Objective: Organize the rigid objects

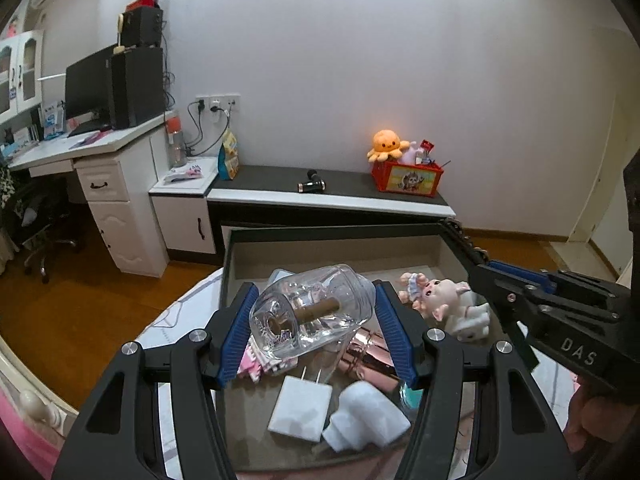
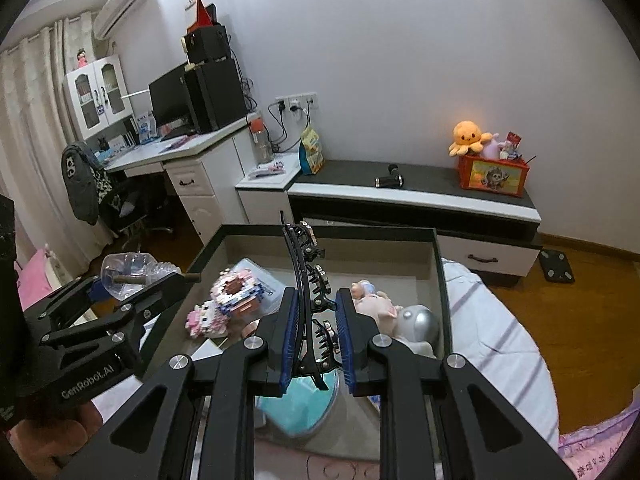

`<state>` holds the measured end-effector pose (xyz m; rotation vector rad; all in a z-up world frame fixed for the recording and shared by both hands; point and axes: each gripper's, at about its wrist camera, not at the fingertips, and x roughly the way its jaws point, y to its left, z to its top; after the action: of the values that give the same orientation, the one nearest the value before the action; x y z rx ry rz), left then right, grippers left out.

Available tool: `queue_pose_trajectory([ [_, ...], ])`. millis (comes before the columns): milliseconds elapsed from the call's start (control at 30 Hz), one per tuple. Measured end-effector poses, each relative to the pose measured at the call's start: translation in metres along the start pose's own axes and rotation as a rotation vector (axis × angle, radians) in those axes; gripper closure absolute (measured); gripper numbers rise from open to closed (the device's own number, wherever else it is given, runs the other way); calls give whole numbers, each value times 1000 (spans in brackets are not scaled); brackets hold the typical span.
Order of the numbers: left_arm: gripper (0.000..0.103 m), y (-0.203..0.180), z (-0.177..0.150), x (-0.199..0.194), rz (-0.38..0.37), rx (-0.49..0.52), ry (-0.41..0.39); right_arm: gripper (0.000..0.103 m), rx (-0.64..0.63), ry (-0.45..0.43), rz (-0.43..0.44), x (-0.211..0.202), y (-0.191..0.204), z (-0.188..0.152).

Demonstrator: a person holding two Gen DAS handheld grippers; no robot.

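Left gripper (image 1: 316,320) holds glass bottle (image 1: 316,312), hiding tray (image 1: 400,231) items w/ blurred edges.

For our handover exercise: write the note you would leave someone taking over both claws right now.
Left claw: shut on the clear glass bottle with a cork stopper, lifted above the dark-rimmed shallow box.
Right claw: shut on the long black toothed hair clip, also above the box.
Still in the box: white plug adapter, pink-and-white block figure, pale pig doll.
Done: two items picked. Left: place both, sort the rest.
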<state>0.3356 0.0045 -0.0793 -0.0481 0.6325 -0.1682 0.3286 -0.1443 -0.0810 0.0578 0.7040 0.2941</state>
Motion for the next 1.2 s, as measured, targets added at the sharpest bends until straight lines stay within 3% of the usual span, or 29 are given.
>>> queue_pose_trajectory([
  [300, 42, -1, -5, 37, 4, 7, 71, 84, 3, 67, -6, 39, -8, 0],
  [500, 39, 2, -11, 40, 20, 6, 90, 83, 8, 90, -15, 49, -13, -4],
  [567, 19, 3, -11, 35, 25, 7, 80, 68, 17, 90, -18, 48, -15, -5],
  [600, 15, 3, -11, 31, 30, 7, 70, 44, 22, 83, -23, 46, -16, -5],
  [633, 10, 4, -11, 25, 43, 4, 50, 28, 28, 69, -32, 42, -17, -6],
  [700, 2, 7, -12, 15, 42, -3, 29, 18, 50, 58, -26, 36, -21, -6],
  [767, 1, 9, -13, 4, 49, -9, 12, 14, 65, 55, -32, 30, -22, -7],
  [833, 0, 8, -14, -8, 58, -9, -3, 0, 64, 43, -63, 21, -20, -8],
  [1200, 0, 3, -34, -82, 91, -10, -58, 0, 107, -42, -82, -52, -4, -25],
])
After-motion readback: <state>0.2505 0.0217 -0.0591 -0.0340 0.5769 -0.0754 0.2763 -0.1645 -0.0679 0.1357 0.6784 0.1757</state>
